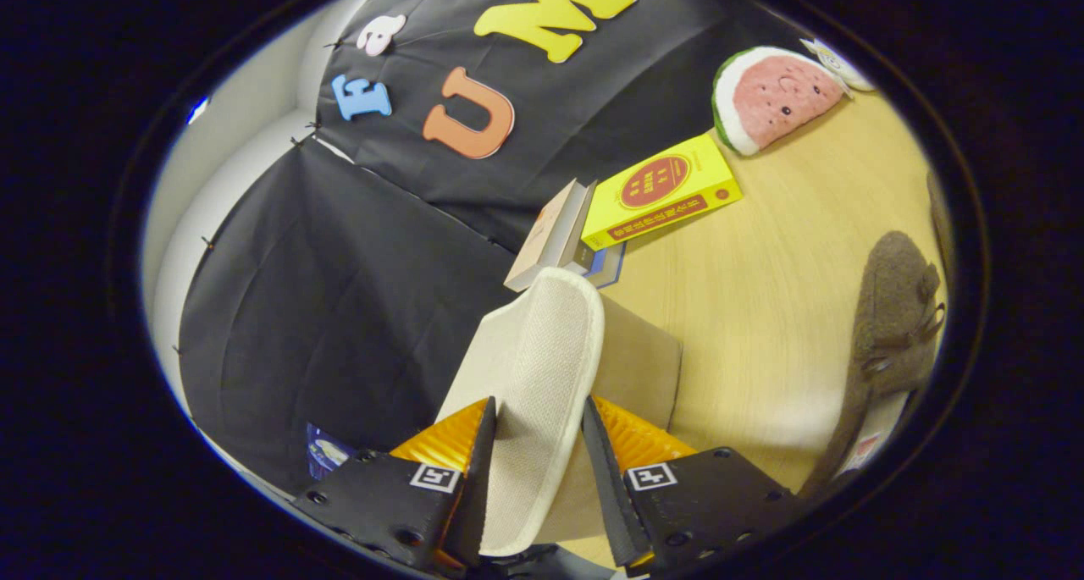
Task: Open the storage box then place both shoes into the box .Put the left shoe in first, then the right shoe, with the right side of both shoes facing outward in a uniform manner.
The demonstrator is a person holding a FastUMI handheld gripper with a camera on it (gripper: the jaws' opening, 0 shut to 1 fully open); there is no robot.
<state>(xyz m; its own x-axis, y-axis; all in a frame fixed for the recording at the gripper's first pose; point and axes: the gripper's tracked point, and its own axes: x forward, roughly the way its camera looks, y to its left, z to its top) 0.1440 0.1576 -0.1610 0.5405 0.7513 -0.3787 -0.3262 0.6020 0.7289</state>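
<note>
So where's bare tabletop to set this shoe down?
The gripper is shut on the pale shoe. Bare table lies between yellow book, watermelon plush and brown shoe. It is crowded around the books.

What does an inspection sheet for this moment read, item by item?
Surface: light wooden tabletop, bare in the middle.
Job's things: pale slipper held sole toward the camera; brown slipper lying on the table beyond the fingers' side; tan box behind the held slipper, open or shut cannot be told.
Clutter: yellow book, grey book, watermelon plush.
Gripper: gripper with both fingers pressing the pale slipper.
Cables: nothing seen.
Surroundings: black cloth wall.
</note>
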